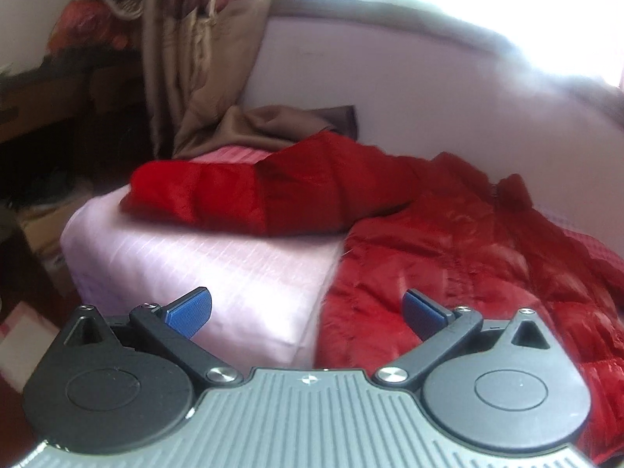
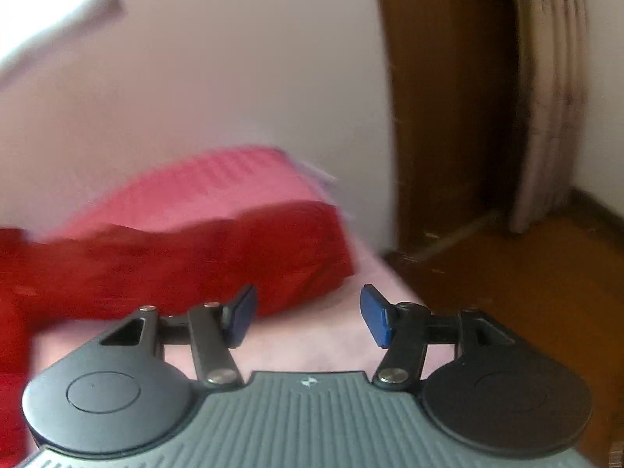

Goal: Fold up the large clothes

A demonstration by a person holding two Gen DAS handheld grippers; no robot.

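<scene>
Grippers first: the left gripper (image 1: 308, 314) has its blue pads (image 1: 191, 310) spread about as wide as they go, nothing between them, hanging over the near edge of the bed (image 1: 218, 273). The right gripper (image 2: 308, 316) is partly open too, jaws apart and empty, with only pink sheet showing in the gap.

Just past the left one, lower right of its view, is the body of a red puffer jacket (image 1: 448, 265), shiny and quilted, spread over the pink striped sheet. One sleeve (image 1: 241, 195) stretches off toward the middle left, lying flat near the mattress corner. In the right wrist view the other sleeve (image 2: 234, 249) lies across the middle left, pretty blurry.

Further back, a brown curtain (image 1: 195, 58) hangs at upper left, its tail resting on the bed. A wooden door (image 2: 448, 97) sits at the right view's upper right.
</scene>
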